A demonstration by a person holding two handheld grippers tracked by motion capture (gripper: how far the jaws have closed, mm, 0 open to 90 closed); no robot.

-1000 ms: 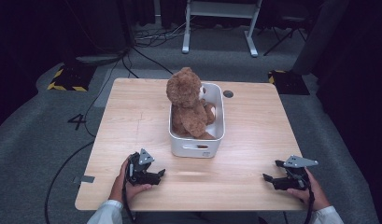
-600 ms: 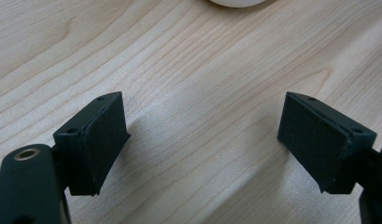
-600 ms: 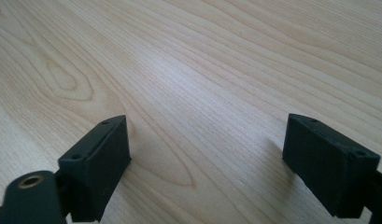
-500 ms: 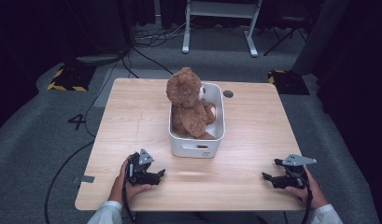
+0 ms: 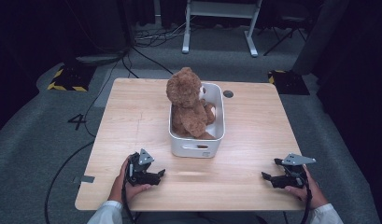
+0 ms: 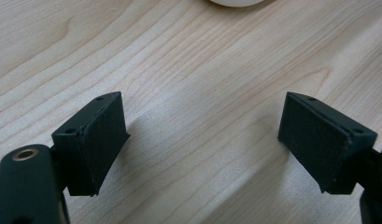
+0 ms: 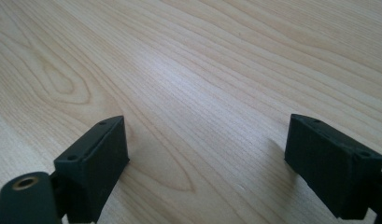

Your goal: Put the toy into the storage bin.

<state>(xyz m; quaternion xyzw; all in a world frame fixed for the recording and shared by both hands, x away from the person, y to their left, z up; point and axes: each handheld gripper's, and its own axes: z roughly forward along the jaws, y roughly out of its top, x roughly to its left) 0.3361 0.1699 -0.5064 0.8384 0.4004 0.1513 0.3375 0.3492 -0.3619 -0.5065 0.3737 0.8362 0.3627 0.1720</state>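
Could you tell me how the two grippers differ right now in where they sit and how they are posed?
The left gripper rests near the white bin that holds the teddy bear; the right gripper sits farther out, by the table's right edge. The left gripper points toward the table's right, the right gripper toward its left, so they face each other. Both are open over bare wood, each held low near the table's front edge.

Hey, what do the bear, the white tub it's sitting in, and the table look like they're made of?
The bear looks like brown plush, fuzzy and matte. The tub is probably moulded plastic: smooth white walls, rounded corners, a cut-out handle. The table shows pale wood grain with a soft sheen; solid wood or laminate, hard to say.
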